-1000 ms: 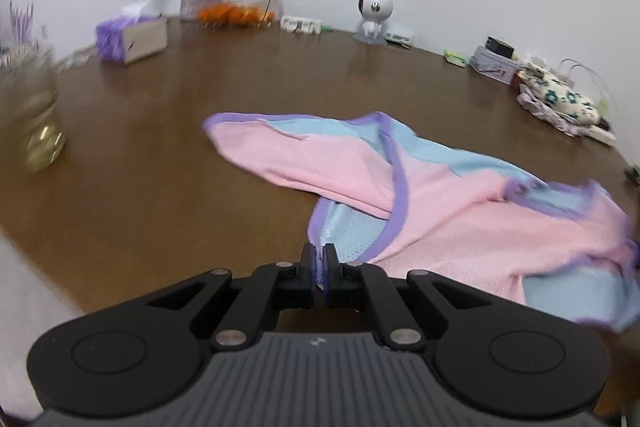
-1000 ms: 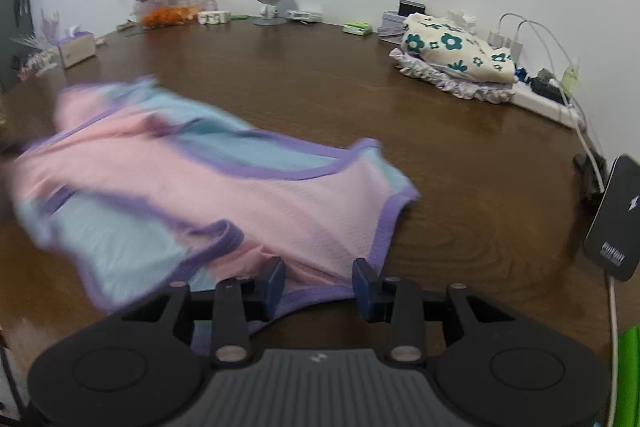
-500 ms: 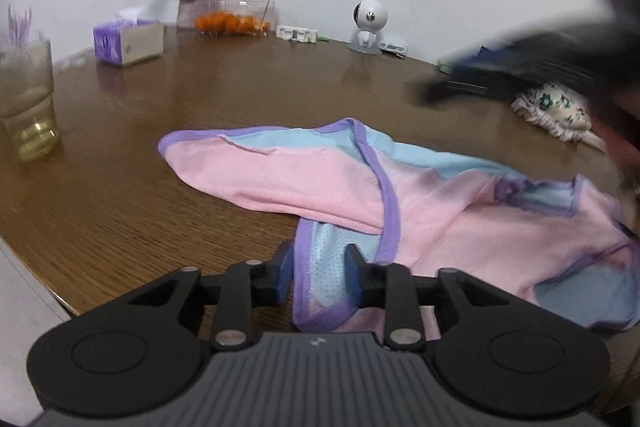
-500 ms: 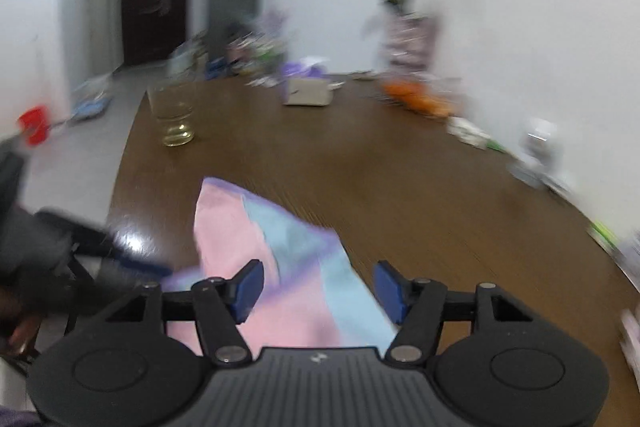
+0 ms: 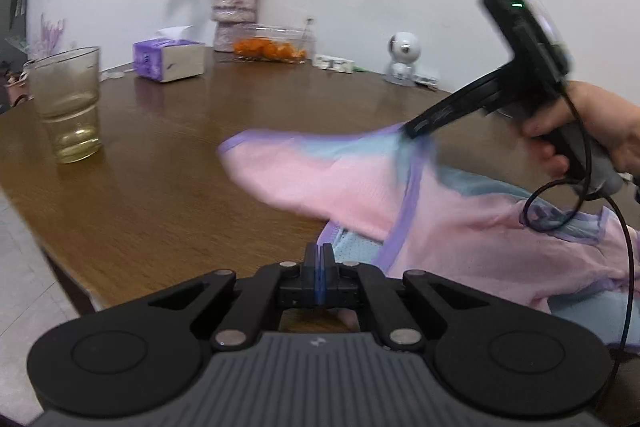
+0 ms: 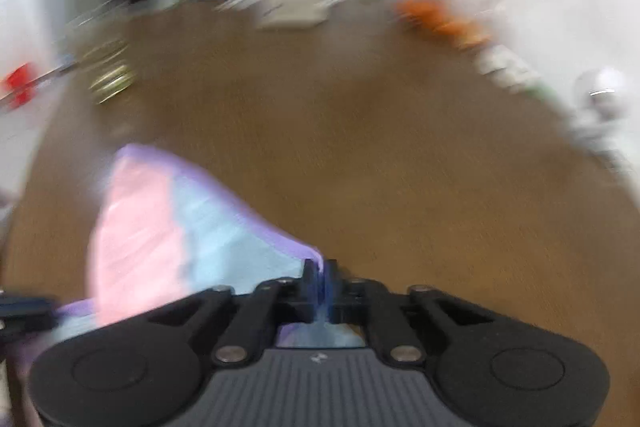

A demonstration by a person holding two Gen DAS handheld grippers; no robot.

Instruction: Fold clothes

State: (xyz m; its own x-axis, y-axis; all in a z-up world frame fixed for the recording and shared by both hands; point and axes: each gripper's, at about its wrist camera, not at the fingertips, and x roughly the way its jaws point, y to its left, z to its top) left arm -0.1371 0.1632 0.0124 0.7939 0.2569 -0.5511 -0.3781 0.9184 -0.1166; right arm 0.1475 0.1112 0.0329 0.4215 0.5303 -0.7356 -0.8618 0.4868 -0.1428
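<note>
A pink and light-blue garment with purple trim lies crumpled on the brown wooden table. My left gripper is shut on its near purple hem. In the left wrist view the right gripper, held by a hand, pinches the garment's far edge and lifts it off the table. The right wrist view is blurred by motion; there my right gripper is shut on the purple-edged blue fabric.
A drinking glass stands at the left near the table edge. Along the far side are a purple tissue box, a vase of flowers, a bowl of oranges and a small white camera. A cable hangs from the right gripper.
Both grippers were open half a second ago and are now shut on the garment. The right gripper has swung over to the far edge and raised it.
</note>
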